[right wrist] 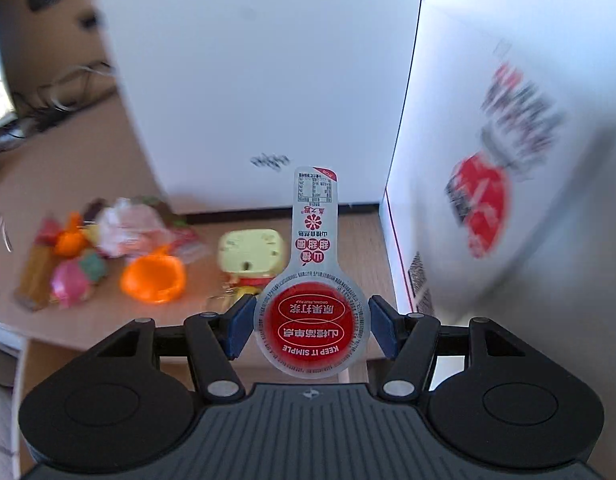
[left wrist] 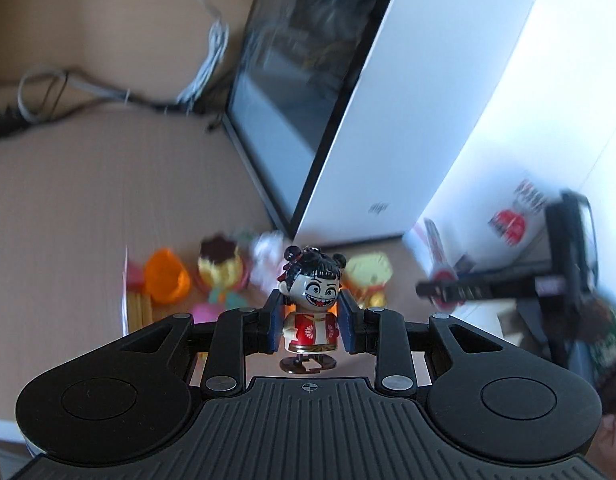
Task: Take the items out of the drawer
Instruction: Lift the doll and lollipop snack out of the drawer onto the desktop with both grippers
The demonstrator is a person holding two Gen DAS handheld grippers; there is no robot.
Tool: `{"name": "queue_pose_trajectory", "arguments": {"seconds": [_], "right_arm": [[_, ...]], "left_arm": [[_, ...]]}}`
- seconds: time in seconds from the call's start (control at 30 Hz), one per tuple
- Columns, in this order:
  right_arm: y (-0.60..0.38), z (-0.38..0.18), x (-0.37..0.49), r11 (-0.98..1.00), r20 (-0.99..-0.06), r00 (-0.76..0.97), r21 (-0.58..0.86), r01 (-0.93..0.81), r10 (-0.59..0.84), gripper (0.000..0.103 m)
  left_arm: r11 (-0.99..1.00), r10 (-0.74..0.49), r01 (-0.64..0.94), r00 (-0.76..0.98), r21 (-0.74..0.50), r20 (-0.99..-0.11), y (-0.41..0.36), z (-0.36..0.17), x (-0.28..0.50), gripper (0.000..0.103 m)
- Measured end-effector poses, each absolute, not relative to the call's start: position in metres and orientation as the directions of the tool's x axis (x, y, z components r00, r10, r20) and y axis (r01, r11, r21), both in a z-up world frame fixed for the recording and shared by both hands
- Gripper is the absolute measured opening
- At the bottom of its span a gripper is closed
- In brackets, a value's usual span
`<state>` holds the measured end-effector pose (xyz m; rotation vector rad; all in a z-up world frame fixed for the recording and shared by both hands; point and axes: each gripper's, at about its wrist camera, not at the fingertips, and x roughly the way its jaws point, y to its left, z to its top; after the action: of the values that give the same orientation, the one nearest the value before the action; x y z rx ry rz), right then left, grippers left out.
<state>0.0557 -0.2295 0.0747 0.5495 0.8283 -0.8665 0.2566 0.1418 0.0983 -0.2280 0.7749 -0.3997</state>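
Between the blue pads of the left gripper (left wrist: 310,322) sits a small plastic figurine with black hair buns, a wide toothy grin and a red flowered jacket (left wrist: 310,308), pinched at its body with the jaws drawn narrow and its round dark base hanging free below. The right gripper (right wrist: 311,326) carries a flat, clear spoon-shaped snack pack with a round red jelly disc and a long printed tab (right wrist: 312,308); its jaws stand about half apart, pads against the rim of the disc on either side, tab pointing away from the camera. Both items are lifted clear of the tan tabletop (left wrist: 68,208), where a loose heap of small things already lies: an orange translucent plastic cup (right wrist: 154,278), a pale yellow boxy toy (right wrist: 252,250), a crinkled clear wrapper (right wrist: 128,224) and a pink rounded piece (right wrist: 70,286). A tall white box (right wrist: 260,72) stands behind the heap, and a second white carton with red and black print (right wrist: 487,208) rises to the right. The drawer itself cannot be seen in either view. I judge the step in hand to be the carry, with both items out and held above the table. The next move likely calls for lowering each onto a bare patch beside the heap, keeping the figurine upright so that it lands on its base, then parting the jaws.
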Motion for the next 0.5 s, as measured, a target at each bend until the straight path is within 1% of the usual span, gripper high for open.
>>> {"name": "queue_pose_trajectory", "arguments": {"seconds": [0.17, 0.33, 0.43, 0.5], "right_arm": [[-0.260, 0.032, 0.093, 0.538, -0.844, 0.359, 0.103, 0.837, -0.398, 0.062], [-0.261, 0.024, 0.093, 0.523, -0.816, 0.383, 0.119, 0.844, -0.432, 0.062], [-0.245, 0.033, 0.078, 0.508, -0.767, 0.423, 0.148, 0.849, -0.483, 0.063], [-0.230, 0.038, 0.065, 0.501, -0.729, 0.461, 0.186, 0.845, -0.506, 0.067]], "left_arm": [[0.915, -0.400, 0.219, 0.616, -0.340, -0.679, 0.145, 0.070, 0.270, 0.031], [0.923, -0.381, 0.201, 0.604, -0.329, -0.700, 0.148, 0.062, 0.275, 0.031], [0.913, -0.404, 0.233, 0.625, -0.335, -0.668, 0.140, 0.065, 0.280, 0.031], [0.898, -0.438, 0.274, 0.641, -0.345, -0.631, 0.132, 0.074, 0.285, 0.031]]}}
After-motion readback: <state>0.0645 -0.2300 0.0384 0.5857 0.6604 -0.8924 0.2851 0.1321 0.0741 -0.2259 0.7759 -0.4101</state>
